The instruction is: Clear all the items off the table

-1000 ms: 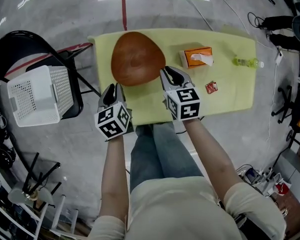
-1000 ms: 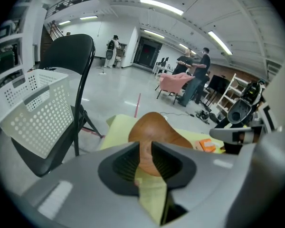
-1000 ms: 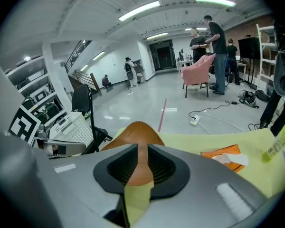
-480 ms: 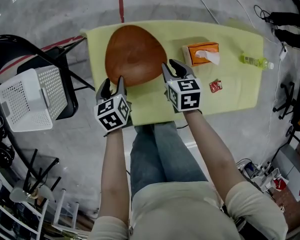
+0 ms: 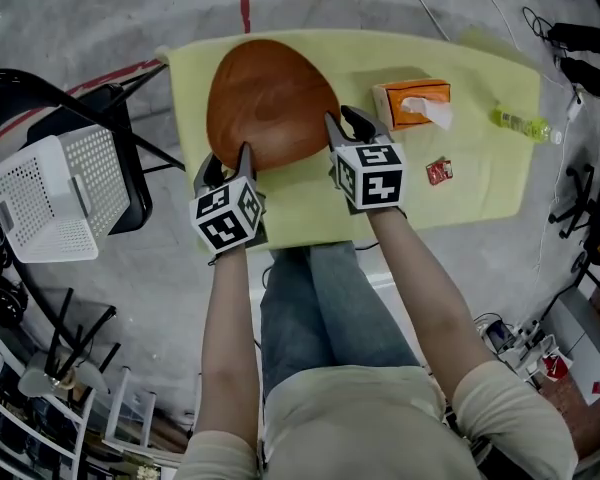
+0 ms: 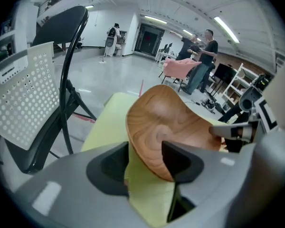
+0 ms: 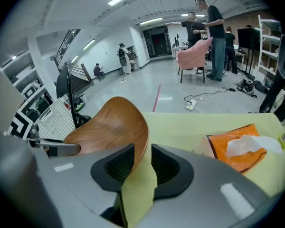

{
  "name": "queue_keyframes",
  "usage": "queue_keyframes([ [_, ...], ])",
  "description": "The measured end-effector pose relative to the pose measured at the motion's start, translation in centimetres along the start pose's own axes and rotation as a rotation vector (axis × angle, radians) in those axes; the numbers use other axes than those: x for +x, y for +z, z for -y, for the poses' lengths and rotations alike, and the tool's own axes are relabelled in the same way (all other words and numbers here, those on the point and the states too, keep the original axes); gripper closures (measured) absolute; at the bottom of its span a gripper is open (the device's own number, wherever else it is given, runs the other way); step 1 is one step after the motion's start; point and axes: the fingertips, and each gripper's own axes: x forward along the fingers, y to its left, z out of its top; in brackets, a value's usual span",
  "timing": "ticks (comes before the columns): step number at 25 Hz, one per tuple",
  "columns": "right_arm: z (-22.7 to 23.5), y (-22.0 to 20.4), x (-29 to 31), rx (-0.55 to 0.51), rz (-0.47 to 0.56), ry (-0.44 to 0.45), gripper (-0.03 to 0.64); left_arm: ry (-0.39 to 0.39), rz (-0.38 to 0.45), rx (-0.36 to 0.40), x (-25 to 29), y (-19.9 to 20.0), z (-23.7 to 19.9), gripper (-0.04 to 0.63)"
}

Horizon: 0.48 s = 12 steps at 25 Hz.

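A large wooden bowl [image 5: 270, 98] sits on the left part of the yellow table [image 5: 460, 208]. My left gripper [image 5: 227, 160] is at its near-left rim and my right gripper [image 5: 342, 120] at its near-right rim. In the left gripper view the bowl's [image 6: 166, 127] rim passes between the left gripper's [image 6: 145, 151] jaws with a gap showing. In the right gripper view the rim [image 7: 114, 127] stands in the narrow gap of the right gripper [image 7: 142, 156]. Both pairs of jaws have just been opening and do not press on the rim.
An orange tissue box [image 5: 412, 103], a small red packet [image 5: 440, 171] and a green bottle [image 5: 520, 121] lie on the table to the right. A white perforated basket [image 5: 50, 198] rests on a black chair [image 5: 120, 138] left of the table. People stand far off.
Both grippers have come down and forward onto the bowl's near rim, and their jaws have opened round it. The bowl has stayed on the table.
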Motion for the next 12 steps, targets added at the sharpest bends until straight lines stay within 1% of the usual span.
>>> queue_keyframes([
  [7, -0.1, -0.2, 1.8, 0.004, -0.016, 0.009, 0.512, 0.006, -0.015, -0.016, 1.4, -0.4, 0.0, 0.379],
  [8, -0.2, -0.3, 1.9, 0.002, -0.020, 0.010, 0.512, 0.016, -0.008, -0.020, 1.4, -0.3, -0.2, 0.392],
  [10, -0.3, -0.4, 2.1, 0.006, -0.029, 0.012, 0.520, 0.044, 0.011, -0.040, 1.4, -0.1, -0.6, 0.462],
  [12, -0.4, -0.5, 2.1, 0.028, -0.033, 0.009, 0.528, 0.060, 0.019, -0.066, 1.3, 0.0, -1.0, 0.477],
])
